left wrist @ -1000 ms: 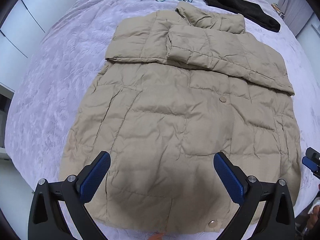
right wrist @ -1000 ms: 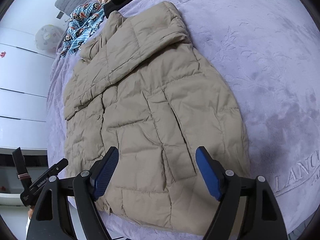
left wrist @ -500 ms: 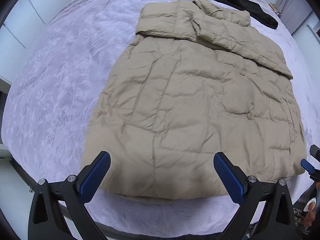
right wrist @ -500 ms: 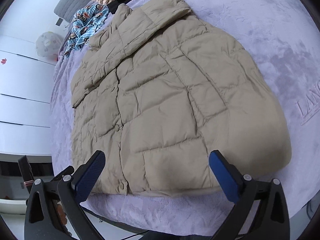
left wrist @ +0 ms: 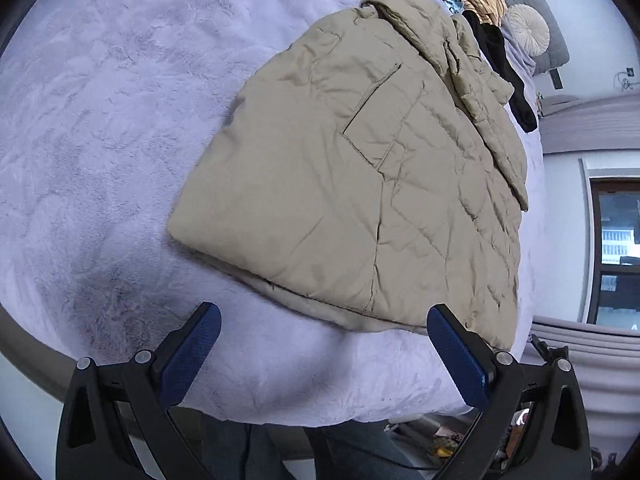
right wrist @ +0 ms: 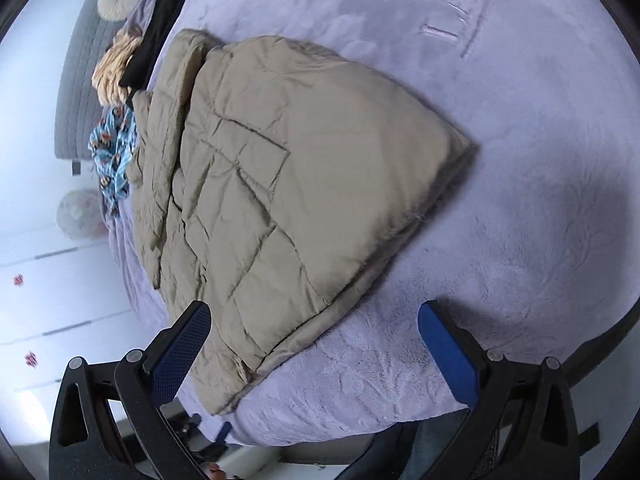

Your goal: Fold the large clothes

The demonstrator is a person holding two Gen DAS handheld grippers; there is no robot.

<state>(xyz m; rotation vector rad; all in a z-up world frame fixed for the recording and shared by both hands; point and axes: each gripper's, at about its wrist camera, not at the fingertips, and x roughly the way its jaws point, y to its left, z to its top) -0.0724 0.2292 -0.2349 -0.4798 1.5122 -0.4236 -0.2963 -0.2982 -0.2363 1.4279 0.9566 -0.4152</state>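
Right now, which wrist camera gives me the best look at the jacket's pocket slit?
The left wrist view: the pocket slit on the tan jacket is sharp there and faces the camera. In the right wrist view the jacket is slightly blurred, and only quilting seams are clear.

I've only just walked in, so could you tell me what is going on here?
A person with a gripper in each hand is folding a beige puffer jacket on a lilac-covered bed. The left gripper and right gripper hang open near the bed's edge, holding nothing. Other clothes lie by the headboard.
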